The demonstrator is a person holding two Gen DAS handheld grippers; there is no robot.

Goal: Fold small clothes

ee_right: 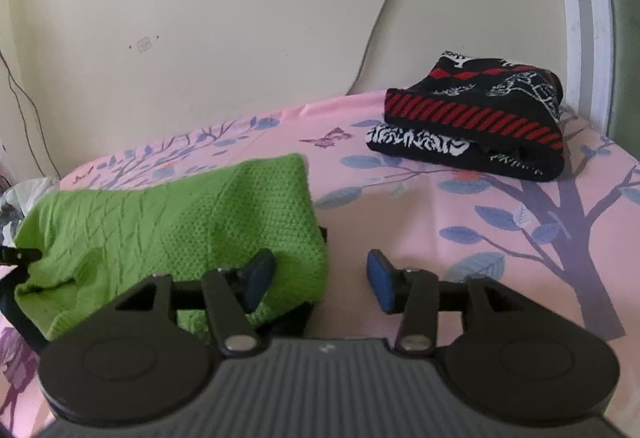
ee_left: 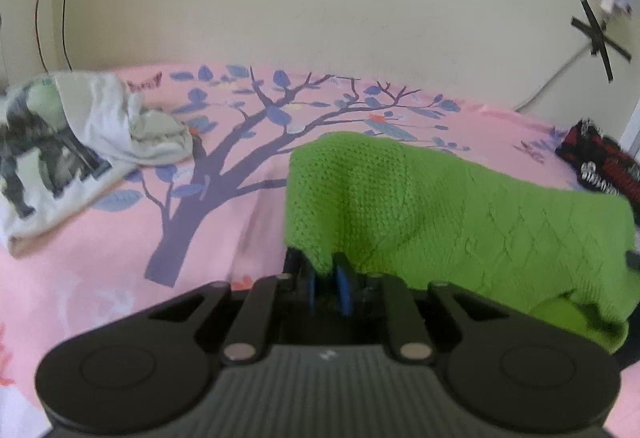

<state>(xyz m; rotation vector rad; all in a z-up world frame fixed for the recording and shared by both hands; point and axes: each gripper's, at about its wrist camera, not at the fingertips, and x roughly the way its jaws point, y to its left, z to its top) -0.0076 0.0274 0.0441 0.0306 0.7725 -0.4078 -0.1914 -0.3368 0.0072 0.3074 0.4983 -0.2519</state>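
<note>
A green knitted garment (ee_left: 440,206) lies bunched on the pink tree-print bedsheet (ee_left: 120,270). My left gripper (ee_left: 326,278) is shut on the garment's near left edge, its blue pads pinching the knit. In the right wrist view the same green garment (ee_right: 168,222) sits at the left. My right gripper (ee_right: 320,278) is open, and its left fingertip (ee_right: 258,276) rests against the garment's right edge while the right fingertip (ee_right: 380,280) is over bare sheet.
A crumpled white and grey printed garment (ee_left: 68,142) lies at the bed's far left. A folded black, red and white knit (ee_right: 476,118) sits at the far right by the wall; it also shows in the left wrist view (ee_left: 600,162). Cables hang on the wall.
</note>
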